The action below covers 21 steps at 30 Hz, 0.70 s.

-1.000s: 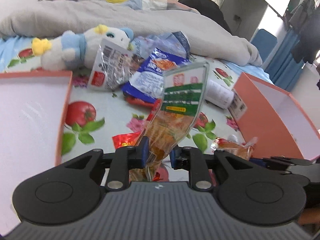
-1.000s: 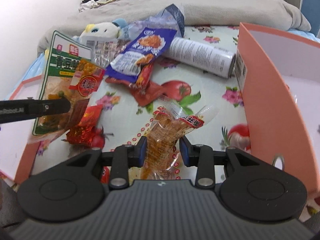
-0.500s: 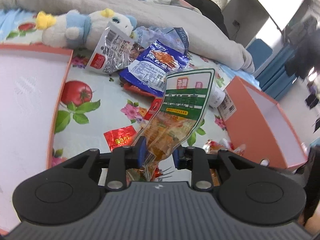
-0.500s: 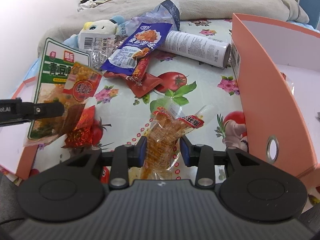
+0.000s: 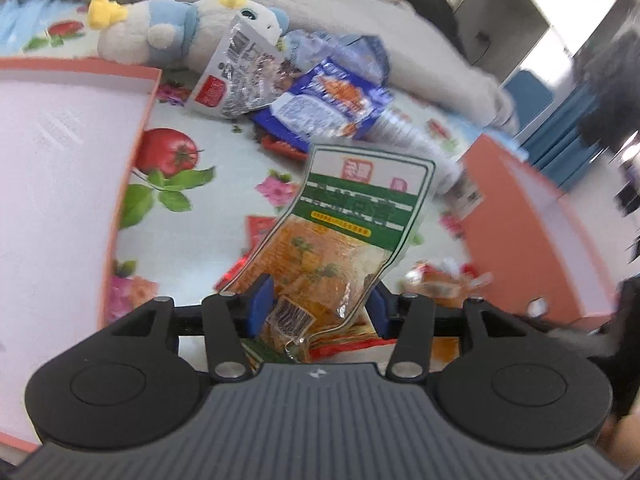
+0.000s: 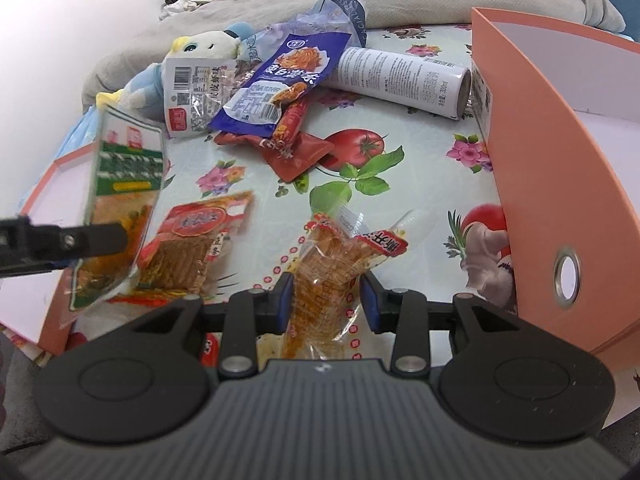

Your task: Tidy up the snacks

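Snacks lie scattered mid-bed between two orange boxes; the left gripper [image 5: 316,306] is opening around the green-labelled packet [image 5: 344,236], which should drop clear of the left box [image 5: 60,184] edge; the right gripper [image 6: 325,300] clamps a clear orange packet [image 6: 336,264], best held steady.

Your green-topped packet [image 5: 352,216], clear lower half w/ orange bits, stands upright but tilted, over the tablecloth beside the left orange box [image 5: 132,152]. Clear packet w/ orange strips [image 6: 332,268], red label, lies near the right orange box [image 6: 532,184]. Red-topped strip packet [image 6: 192,248] lies flat between those two. Further back: blue sausage packet [image 6: 280,84] overlapping a silver packet [image 6: 192,96], plus a red packet [image 6: 292,152] partly under it.
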{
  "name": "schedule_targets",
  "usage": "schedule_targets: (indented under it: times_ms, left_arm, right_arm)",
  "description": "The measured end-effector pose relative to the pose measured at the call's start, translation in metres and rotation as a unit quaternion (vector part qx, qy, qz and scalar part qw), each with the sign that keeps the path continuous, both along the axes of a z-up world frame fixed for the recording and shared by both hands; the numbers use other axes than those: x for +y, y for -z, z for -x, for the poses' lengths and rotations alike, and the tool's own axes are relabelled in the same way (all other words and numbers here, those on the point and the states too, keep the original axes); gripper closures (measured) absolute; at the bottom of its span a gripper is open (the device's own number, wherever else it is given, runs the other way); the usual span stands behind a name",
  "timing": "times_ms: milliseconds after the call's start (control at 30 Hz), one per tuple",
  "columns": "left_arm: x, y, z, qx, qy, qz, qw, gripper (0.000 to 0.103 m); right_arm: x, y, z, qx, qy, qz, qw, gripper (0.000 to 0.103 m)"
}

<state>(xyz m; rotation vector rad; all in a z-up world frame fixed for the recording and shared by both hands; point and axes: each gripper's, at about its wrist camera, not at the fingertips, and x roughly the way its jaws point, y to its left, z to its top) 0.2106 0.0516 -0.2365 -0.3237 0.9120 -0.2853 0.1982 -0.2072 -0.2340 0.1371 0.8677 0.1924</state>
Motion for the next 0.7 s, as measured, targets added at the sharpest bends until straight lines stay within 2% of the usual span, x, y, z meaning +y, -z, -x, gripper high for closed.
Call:
schedule_targets:
  times_ms: [167,233,400,567,700]
  left_arm:
    - [-0.011,0.007,-0.002,-0.005,0.000,-0.059,0.9982,0.049]
    - [-0.013,0.010,-0.004,-0.002,-0.003,-0.074,0.9973,0.059]
    - [-0.022,0.012,-0.006,-0.003,-0.004,-0.118,0.9930,0.073]
    - [-0.025,0.005,-0.004,-0.013,-0.008,-0.132,0.9912,0.084]
    - [-0.026,-0.007,0.000,-0.025,-0.015,-0.131,0.9909,0.087]
  right_arm:
    - [-0.002,0.001,0.001,0.001,0.002,0.000,1.000,0.064]
    - [-0.003,0.002,0.003,0.002,0.003,0.000,1.000,0.064]
    - [-0.004,0.001,0.005,0.001,0.000,0.003,1.000,0.064]
    - [-0.004,-0.008,0.007,-0.009,-0.006,0.005,1.000,0.065]
    - [-0.005,-0.018,0.009,-0.019,-0.013,0.004,1.000,0.065]
